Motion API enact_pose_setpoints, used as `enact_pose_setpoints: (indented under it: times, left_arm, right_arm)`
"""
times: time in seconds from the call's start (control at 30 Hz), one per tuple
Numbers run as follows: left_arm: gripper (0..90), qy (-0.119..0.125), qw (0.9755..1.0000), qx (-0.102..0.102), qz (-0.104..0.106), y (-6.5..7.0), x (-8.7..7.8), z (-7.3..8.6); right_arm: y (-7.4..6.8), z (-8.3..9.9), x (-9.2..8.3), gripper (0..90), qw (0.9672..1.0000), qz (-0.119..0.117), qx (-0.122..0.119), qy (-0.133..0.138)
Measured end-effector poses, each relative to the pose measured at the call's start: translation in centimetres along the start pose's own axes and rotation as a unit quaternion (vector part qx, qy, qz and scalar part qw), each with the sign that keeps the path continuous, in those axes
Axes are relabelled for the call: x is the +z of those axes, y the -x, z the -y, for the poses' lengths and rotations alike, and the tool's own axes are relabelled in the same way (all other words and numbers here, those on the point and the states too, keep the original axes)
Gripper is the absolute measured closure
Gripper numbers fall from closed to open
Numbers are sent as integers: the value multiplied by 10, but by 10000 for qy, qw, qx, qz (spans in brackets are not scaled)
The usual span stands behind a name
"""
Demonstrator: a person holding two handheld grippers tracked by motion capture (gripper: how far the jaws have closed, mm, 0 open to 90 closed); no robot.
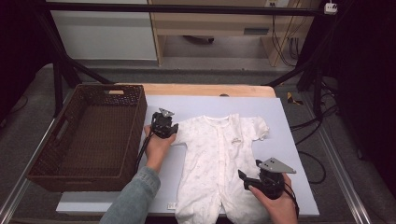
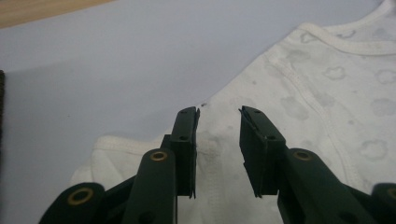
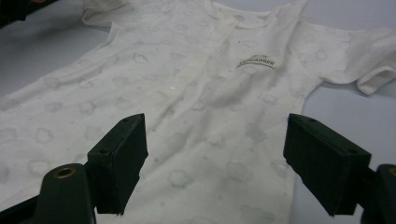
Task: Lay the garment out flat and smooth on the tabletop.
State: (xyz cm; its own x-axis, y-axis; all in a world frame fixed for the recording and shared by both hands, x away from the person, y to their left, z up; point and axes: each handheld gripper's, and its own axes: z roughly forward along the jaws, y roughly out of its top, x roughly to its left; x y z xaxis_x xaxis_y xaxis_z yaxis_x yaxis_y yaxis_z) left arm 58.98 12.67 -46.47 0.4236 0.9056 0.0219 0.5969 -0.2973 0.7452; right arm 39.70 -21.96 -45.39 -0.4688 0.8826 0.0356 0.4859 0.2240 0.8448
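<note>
Your left gripper [image 1: 164,127] hovers over the near sleeve of the baby suit [image 1: 219,158], jaws partly open, holding nothing; the suit's length runs toward your right gripper [image 1: 261,183], wide open and empty above its lower half.

1 brown wicker basket [image 1: 88,135] at left, lavender mat [image 1: 289,140], wood tbl [image 1: 205,89]

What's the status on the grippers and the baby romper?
Left gripper open over sleeve. Right gripper open, wide. Romper flat on mat, unheld. Nothing blocking.
</note>
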Motion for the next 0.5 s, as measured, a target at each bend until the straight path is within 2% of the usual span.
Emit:
enact_pose_setpoints:
  times: [0.1, 0.3, 0.5]
  left_arm:
    - [678, -93, 10000, -13, 6, -1, 5, 2]
    - [694, -124, 9999, -73, 12, -4, 8, 4]
    - [783, -160, 9998, -65, 47, -5, 8, 4]
  right_arm:
    - [0, 0, 0, 223, 10000, -10, 9, -8]
    - [0, 0, 1, 223, 10000, -15, -13, -20]
    - [0, 0, 1, 224, 10000, -22, -17, -28]
